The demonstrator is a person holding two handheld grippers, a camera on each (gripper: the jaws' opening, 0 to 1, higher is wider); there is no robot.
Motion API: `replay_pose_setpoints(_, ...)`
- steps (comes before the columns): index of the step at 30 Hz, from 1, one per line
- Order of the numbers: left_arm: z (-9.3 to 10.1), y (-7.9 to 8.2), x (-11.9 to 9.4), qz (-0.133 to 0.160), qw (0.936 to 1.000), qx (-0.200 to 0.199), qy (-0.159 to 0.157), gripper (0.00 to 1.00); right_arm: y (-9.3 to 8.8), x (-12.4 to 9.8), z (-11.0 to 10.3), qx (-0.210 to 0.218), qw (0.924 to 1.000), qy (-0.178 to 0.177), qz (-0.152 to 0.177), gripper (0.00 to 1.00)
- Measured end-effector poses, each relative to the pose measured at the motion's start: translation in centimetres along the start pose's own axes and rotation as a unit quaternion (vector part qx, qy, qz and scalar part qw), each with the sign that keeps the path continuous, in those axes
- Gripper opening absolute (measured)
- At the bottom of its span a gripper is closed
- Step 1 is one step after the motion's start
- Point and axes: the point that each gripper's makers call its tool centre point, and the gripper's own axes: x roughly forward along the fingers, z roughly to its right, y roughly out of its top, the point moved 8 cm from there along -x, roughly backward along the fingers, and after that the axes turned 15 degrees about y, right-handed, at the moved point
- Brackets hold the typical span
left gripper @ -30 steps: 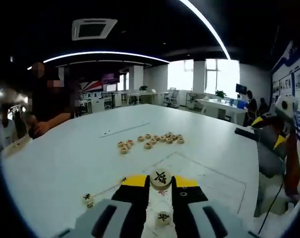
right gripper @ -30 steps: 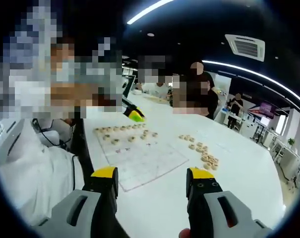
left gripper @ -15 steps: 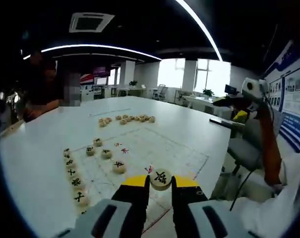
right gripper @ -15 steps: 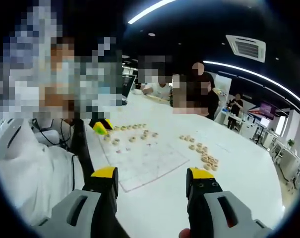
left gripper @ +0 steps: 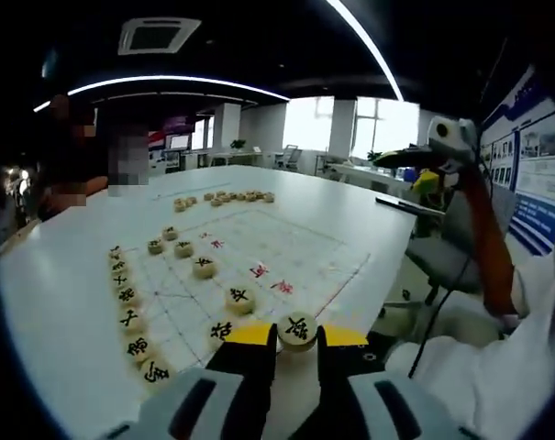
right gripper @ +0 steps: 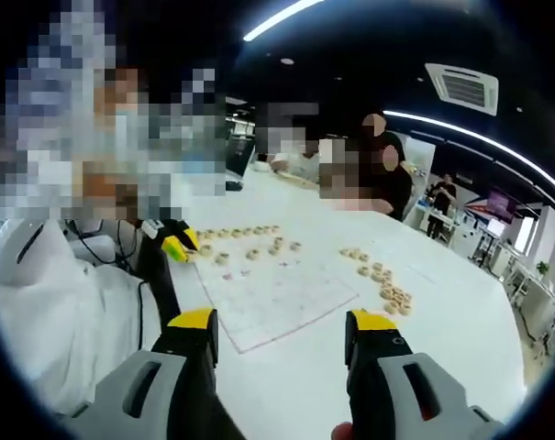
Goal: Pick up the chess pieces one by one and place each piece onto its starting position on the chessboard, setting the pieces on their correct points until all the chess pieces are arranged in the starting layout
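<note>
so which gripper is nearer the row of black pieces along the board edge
Left. The left gripper, shut on a chess piece, hovers beside that row; the open right gripper hangs back off the chessboard.

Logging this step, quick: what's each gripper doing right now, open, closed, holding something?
Left gripper: shut on a chess piece.
Right gripper: open, holding nothing, above the white table.

Surface (left gripper: 66,275): white, broad | ceiling vent (left gripper: 154,34): 11 o'clock, left gripper view | ceiling vent (right gripper: 462,87): 2 o'clock, right gripper view | windows (left gripper: 350,124): bright, 12 o'clock | wall posters (left gripper: 534,179): 3 o'clock | standing person (right gripper: 384,174): dark top, far side of surface
</note>
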Motion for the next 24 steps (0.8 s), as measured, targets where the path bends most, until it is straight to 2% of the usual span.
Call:
replay_pose_setpoints(4, 0.0, -0.4, 0.4, -0.004, 1.0000, 0.003, 0.002, 0.20, -0.6, 0.1, -0.2, -0.004, 0.9998, 0.018, -0.010, 0.57)
replay_pose_setpoints(11, 0.4, -0.6, 0.8, -0.004, 0.9999, 0.008, 0.006, 0.20, -0.7, 0.6, -0.9, -0.013, 0.9990, 0.037, -0.020, 0.56)
replay_pose_setpoints(14, 0.5, -0.6, 0.6, -0.003, 0.9997, 0.022, 0.007, 0.27, -0.6, 0.6, -0.9, -0.014, 0.9989, 0.038, -0.021, 0.56)
replay_pose_setpoints(16, 0.5, -0.4, 0.4, 0.002, 0.9996, 0.025, 0.011, 0.28, -0.6, 0.5, -0.8, -0.014, 0.9990, 0.036, -0.021, 0.56)
replay_pose_setpoints(20, 0.3, 0.3, -0.2, 0.016, 0.9996, 0.020, 0.011, 0.32, -0.6, 0.5, -0.8, -0.013, 0.9991, 0.034, -0.021, 0.56)
replay_pose_setpoints(24, -0.3, 2.3, -1.0, 0.043, 0.9990, 0.002, 0.013, 0.31, -0.6, 0.4, -0.7, -0.012, 0.9993, 0.031, -0.019, 0.56)
